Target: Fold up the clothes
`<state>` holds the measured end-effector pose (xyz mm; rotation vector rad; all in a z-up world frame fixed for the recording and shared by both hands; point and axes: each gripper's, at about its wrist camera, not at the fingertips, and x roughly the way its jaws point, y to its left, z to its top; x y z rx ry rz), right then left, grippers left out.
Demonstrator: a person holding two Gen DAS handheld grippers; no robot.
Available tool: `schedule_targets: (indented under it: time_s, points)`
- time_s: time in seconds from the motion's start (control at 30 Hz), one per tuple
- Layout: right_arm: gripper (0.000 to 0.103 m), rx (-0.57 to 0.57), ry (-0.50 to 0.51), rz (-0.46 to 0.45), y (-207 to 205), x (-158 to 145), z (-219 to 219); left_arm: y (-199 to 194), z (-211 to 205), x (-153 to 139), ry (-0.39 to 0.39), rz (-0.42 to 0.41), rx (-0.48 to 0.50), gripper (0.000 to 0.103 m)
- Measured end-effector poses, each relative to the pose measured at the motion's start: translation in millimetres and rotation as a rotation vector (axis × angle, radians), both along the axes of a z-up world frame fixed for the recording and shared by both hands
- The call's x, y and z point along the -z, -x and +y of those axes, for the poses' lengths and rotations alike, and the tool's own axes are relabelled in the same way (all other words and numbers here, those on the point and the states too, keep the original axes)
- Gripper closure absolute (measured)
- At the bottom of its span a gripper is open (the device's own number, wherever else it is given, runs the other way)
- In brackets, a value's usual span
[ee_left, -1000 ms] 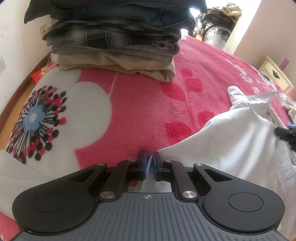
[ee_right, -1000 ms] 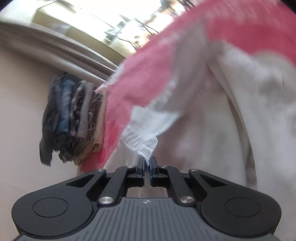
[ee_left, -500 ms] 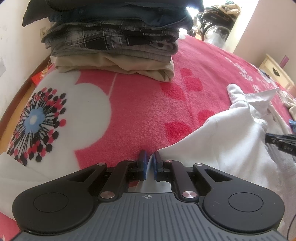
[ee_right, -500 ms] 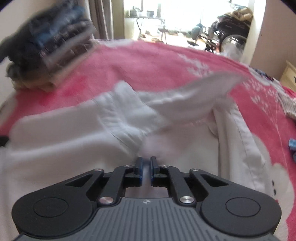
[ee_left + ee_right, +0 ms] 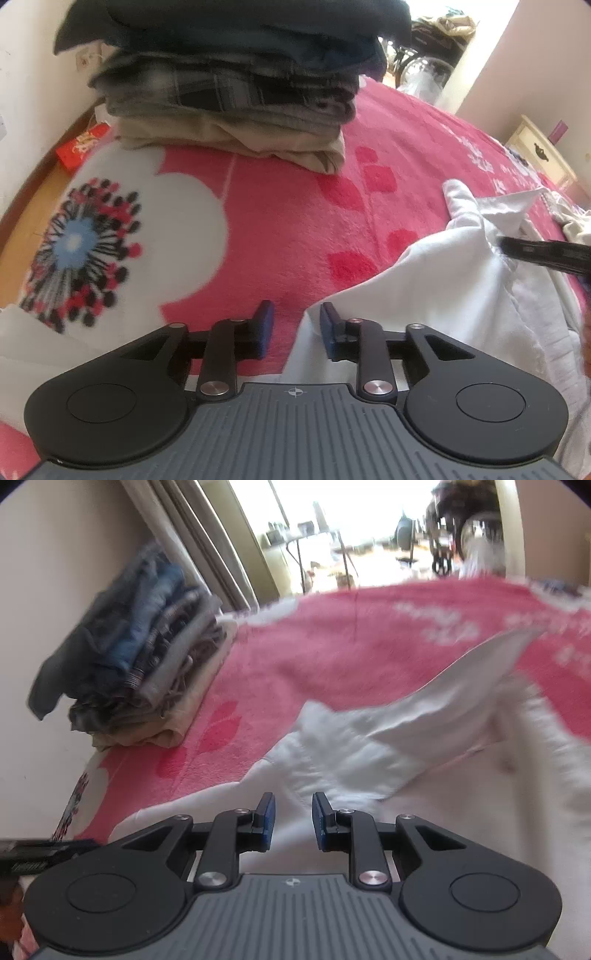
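A white shirt lies rumpled on the pink flowered blanket. My left gripper is open just above the blanket, with the shirt's edge at its right fingertip. My right gripper is open low over the white shirt, whose collar and one flap stick up ahead of it. The right gripper's black body shows in the left wrist view at the right edge.
A tall stack of folded clothes stands at the far side of the bed by the wall; it also shows in the right wrist view. A red packet lies on the floor at the left. A cream nightstand stands at the right.
Both grippers have opened and let go of the white shirt. The right gripper swung and now sits low over the shirt. The shirt has settled on the blanket.
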<state>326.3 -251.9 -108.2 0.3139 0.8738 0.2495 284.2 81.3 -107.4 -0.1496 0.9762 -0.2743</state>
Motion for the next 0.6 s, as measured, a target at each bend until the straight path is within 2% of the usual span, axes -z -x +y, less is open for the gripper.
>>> schedule_targets:
  time_s: [0.07, 0.13, 0.23, 0.37, 0.5, 0.6]
  points:
    - [0.081, 0.016, -0.023, 0.050, -14.7, 19.0, 5.6, 1.8, 7.6, -3.4, 0.022, -0.006, -0.010, 0.069]
    - [0.082, 0.048, -0.047, 0.051, -21.4, 30.3, 5.1, 3.6, 16.5, -6.8, 0.049, -0.015, -0.029, 0.068]
    - [0.078, 0.092, -0.170, 0.059, -13.3, 18.4, -12.6, 6.4, 29.9, -11.9, 0.091, -0.029, -0.056, 0.067]
    - [0.078, 0.122, -0.326, 0.055, 14.6, -6.6, -41.9, 18.8, 51.2, -21.2, 0.130, -0.050, -0.097, 0.065]
    - [0.078, 0.072, -0.307, 0.047, 59.5, -32.8, -53.4, 38.9, 80.5, -30.1, 0.131, -0.065, -0.165, 0.062]
    - [0.078, 0.012, -0.256, 0.055, 90.3, -43.8, -45.9, 56.6, 110.6, -33.2, 0.122, -0.064, -0.260, 0.060]
